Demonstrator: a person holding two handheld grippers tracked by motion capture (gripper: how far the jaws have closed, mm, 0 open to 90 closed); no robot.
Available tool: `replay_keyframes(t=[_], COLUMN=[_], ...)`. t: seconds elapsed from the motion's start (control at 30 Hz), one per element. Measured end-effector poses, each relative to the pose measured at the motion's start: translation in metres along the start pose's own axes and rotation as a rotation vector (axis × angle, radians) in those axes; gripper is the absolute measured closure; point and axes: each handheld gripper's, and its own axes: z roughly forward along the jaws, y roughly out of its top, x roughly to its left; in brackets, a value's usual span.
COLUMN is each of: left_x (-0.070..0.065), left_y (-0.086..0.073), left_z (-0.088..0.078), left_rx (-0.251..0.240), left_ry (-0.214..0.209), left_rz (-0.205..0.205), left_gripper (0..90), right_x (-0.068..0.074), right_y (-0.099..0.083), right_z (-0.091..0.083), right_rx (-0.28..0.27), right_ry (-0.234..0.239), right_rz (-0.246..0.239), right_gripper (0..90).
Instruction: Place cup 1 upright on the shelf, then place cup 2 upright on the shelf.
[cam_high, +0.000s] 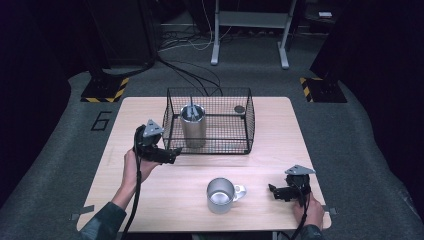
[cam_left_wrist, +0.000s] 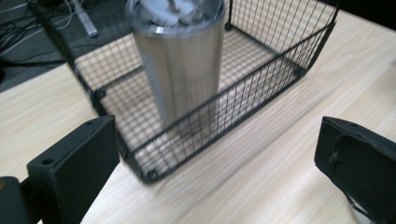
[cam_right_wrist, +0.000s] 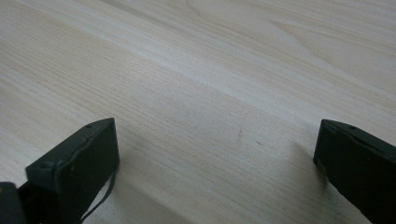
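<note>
High view. The left gripper (cam_high: 170, 154) is being held just outside the near left corner of the wire basket (cam_high: 248, 120), its jaws spread and holding nothing. The steel tumbler (cam_high: 193, 126) is standing upright inside the basket, just ahead of this gripper and slightly to its right, behind the near mesh wall; its long axis is vertical. The right gripper (cam_high: 272, 190) is resting low on the counter (cam_high: 270, 150), also spread and holding nothing, well apart from the tumbler, so the left gripper is judged the nearer one. A frosted mug (cam_high: 220, 194) is standing just beyond the right gripper's jaw tips, its handle turned toward them. A small dark disc (cam_high: 239, 108) is lying in the basket's far corner.

Left gripper view. The tumbler (cam_left_wrist: 180, 65) is being seen straight ahead and above the wide-open jaws, with the basket's (cam_left_wrist: 261, 74) near wall between the two. A sideways approach is judged to be blocked by the mesh, so entry from over the rim is being called for.

Right gripper view. Bare pale wood of the counter (cam_right_wrist: 210, 93) is lying between the wide-open jaws, which are closing on nothing.

Room. The counter is standing on grey carpet, with cables and a frame's legs beyond, and dark surroundings.
</note>
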Motion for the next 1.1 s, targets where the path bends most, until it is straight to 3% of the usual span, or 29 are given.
replay_keyframes(t=[0.33, 0.37, 0.47, 0.57, 0.73, 0.87, 0.9, 1.03, 1.1], left_x=[0.004, 0.006, 0.009, 0.015, 0.021, 0.024, 0.025, 0.028, 0.029], left_y=[-0.043, -0.054, -0.064, -0.086, -0.112, -0.126, -0.135, -0.149, -0.152], left_z=[-0.005, -0.005, -0.004, 0.002, 0.011, 0.018, 0.024, 0.033, 0.037], left_rx=[0.054, 0.062, 0.069, 0.101, 0.134, 0.157, 0.192, 0.201, 0.221], left_ry=[0.021, 0.027, 0.037, 0.035, 0.040, 0.068, 0.082, 0.100, 0.108], left_rz=[-0.031, -0.055, -0.071, -0.116, -0.157, -0.155, -0.140, -0.161, -0.150], left_gripper=[0.1, 0.1, 0.1, 0.1, 0.1, 0.1, 0.1, 0.1, 0.1], right_x=[0.000, 0.000, 0.000, 0.000, 0.000, 0.000, 0.000, 0.000, 0.000], right_y=[0.000, 0.000, 0.000, 0.000, 0.000, 0.000, 0.000, 0.000, 0.000], right_z=[0.000, 0.000, 0.000, 0.000, 0.000, 0.000, 0.000, 0.000, 0.000], right_rx=[0.000, 0.000, 0.000, 0.001, 0.001, 0.001, 0.000, 0.001, 0.001], right_ry=[0.000, -0.001, 0.000, 0.000, 0.000, -0.001, -0.002, -0.002, -0.002], right_rz=[0.000, -0.002, 0.000, 0.000, -0.001, -0.002, -0.002, -0.002, -0.002], right_gripper=[0.0, 0.0, 0.0, 0.0, 0.0, 0.0, 0.0, 0.0, 0.0])
